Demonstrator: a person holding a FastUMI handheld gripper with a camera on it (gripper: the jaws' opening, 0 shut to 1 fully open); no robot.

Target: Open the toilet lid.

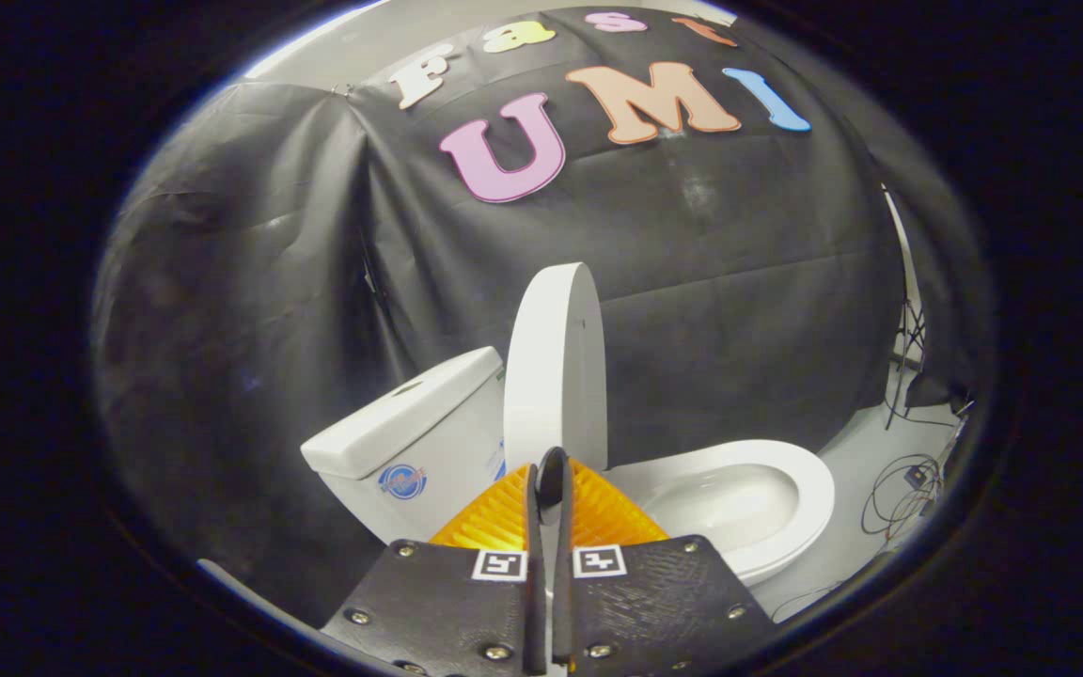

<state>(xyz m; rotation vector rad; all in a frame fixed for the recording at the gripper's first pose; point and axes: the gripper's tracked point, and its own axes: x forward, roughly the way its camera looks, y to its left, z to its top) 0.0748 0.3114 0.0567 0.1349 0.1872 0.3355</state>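
Note:
A white toilet stands ahead of me against the black cloth wall. Its lid (556,362) is raised upright, leaning toward the tank (415,428) on the left. The seat and bowl (739,494) lie uncovered to the right of the lid. My gripper (549,470) is shut, its two fingers pressed together with nothing between them. The fingertips sit just in front of the lid's lower edge, at the hinge end; I cannot tell whether they touch it.
Black cloth walls close in behind and to the left of the toilet. On the pale floor to the right lie loose cables (903,489), and a thin stand (908,348) rises at the cloth's right edge.

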